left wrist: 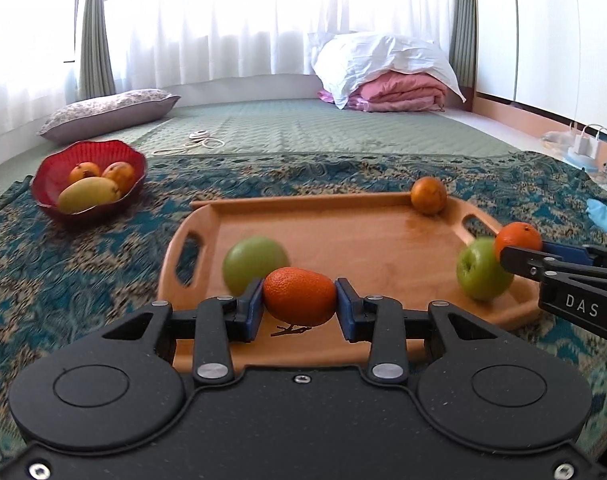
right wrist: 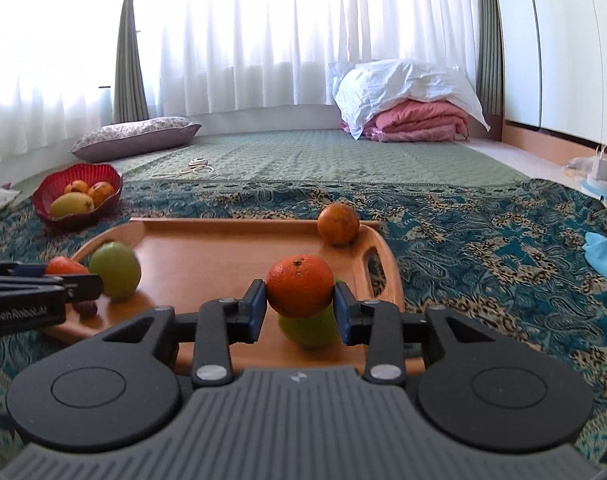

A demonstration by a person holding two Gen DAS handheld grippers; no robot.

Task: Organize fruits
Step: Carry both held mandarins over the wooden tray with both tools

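**A:** So where are we at with the fruit? We've got the left tool (left wrist: pixel 299 307) clamped on an orange (left wrist: pixel 299 296) over the near edge of the wooden tray (left wrist: pixel 343 236), and the right tool (right wrist: pixel 299 307) pinching another orange (right wrist: pixel 300 286) above the tray's near right corner.

**B:** Yep, both look lifted clear of the wood. The red bowl (left wrist: pixel 47 168) off the tray's far left corner, on the patterned blanket (left wrist: pixel 83 264), already holds a mango (left wrist: pixel 88 200) and two small orange fruits.

**A:** So we're roughly halfway, we'd guess. Left on the tray: a green apple (left wrist: pixel 255 266) by the left handle, a second green apple (left wrist: pixel 483 270) near the right one, and a third orange (left wrist: pixel 428 195) in the far right corner.

**B:** If the bowl's the target, that is. We can't tell for sure.
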